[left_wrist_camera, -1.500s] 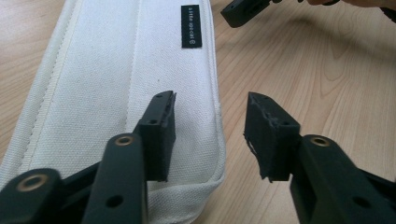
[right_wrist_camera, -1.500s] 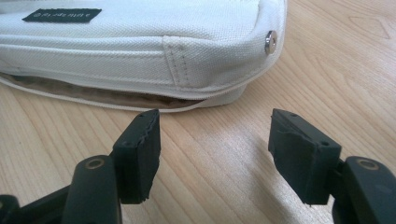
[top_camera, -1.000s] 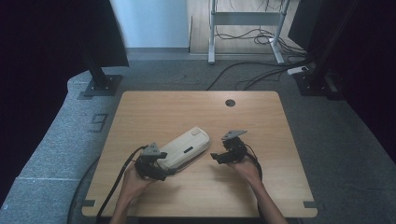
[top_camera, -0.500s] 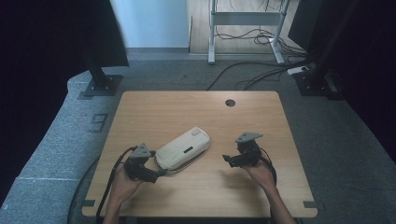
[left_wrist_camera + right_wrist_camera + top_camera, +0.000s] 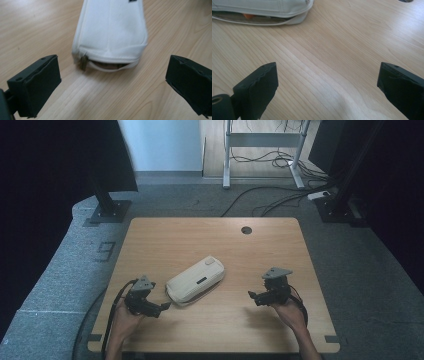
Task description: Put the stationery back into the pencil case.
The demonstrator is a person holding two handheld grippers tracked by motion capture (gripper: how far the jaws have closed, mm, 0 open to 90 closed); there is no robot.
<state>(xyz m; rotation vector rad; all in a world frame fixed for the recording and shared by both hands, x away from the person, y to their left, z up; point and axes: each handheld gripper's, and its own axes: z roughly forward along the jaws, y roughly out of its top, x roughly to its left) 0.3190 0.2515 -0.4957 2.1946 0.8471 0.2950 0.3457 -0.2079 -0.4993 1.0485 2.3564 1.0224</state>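
Note:
A white zip pouch (image 5: 196, 279) lies slanted in the middle of the wooden table (image 5: 210, 240). Its zip is partly open at the near end, and the puller (image 5: 83, 62) shows there in the left gripper view. My left gripper (image 5: 165, 306) is near the front left, just off the pouch's near end, with nothing between its jaws, which have just been opening. My right gripper (image 5: 251, 295) is well to the right of the pouch (image 5: 262, 10), also empty, its jaws having just been opening too. Something orange (image 5: 249, 16) shows inside the pouch's open edge.
A round cable hole (image 5: 246, 230) sits near the table's far edge. Monitor stands (image 5: 107, 210) rest on the grey floor to the left and right. A metal frame (image 5: 262, 150) and cables lie beyond the table.
Both grippers have drawn away from the pouch, the left toward the front left and the right toward the right. Their jaws stand wider now. The pouch lies where it was.

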